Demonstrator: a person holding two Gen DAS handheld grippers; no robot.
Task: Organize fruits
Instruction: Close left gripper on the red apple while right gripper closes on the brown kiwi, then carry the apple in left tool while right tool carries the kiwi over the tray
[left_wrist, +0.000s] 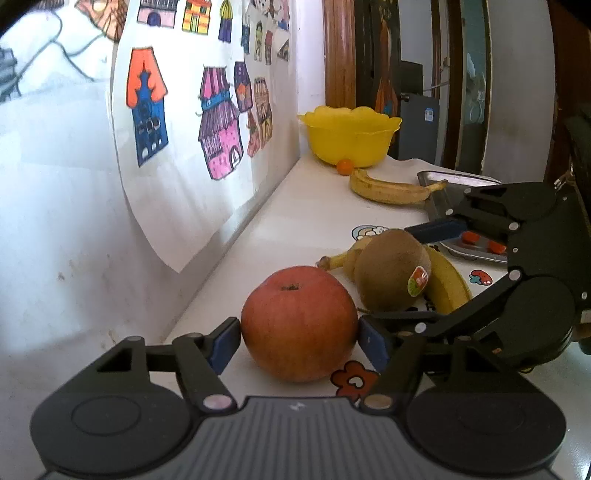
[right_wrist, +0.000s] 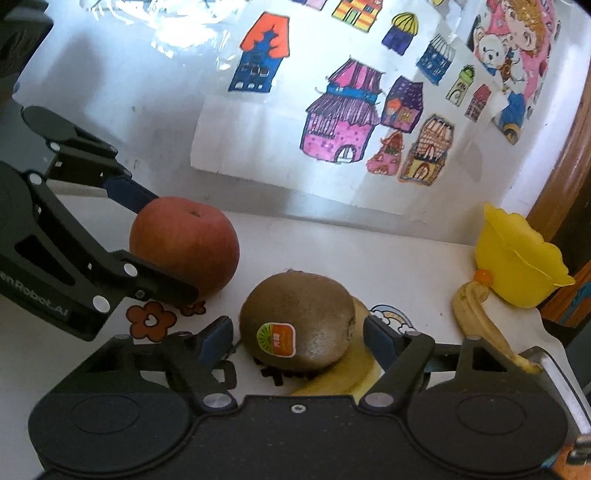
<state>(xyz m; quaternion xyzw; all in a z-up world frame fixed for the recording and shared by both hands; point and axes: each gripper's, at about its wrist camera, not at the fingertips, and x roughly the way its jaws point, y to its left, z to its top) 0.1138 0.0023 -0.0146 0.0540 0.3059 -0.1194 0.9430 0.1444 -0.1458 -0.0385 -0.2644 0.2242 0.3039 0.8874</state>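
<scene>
A red apple (left_wrist: 299, 323) sits on the white table between the fingers of my left gripper (left_wrist: 299, 341), whose blue pads touch both its sides; it also shows in the right wrist view (right_wrist: 184, 240). A brown kiwi (right_wrist: 297, 326) with a sticker lies on a banana (right_wrist: 354, 376), between the fingers of my right gripper (right_wrist: 298, 341); small gaps show beside both pads. The kiwi (left_wrist: 391, 269) and banana (left_wrist: 447, 280) also show in the left wrist view. A yellow bowl (left_wrist: 349, 134) stands at the far end.
A second banana (left_wrist: 388, 188) and a small orange fruit (left_wrist: 344, 166) lie by the bowl. A metal tray (left_wrist: 458, 184) sits to the right. A wall with coloured house drawings (left_wrist: 218, 122) runs along the table's left side.
</scene>
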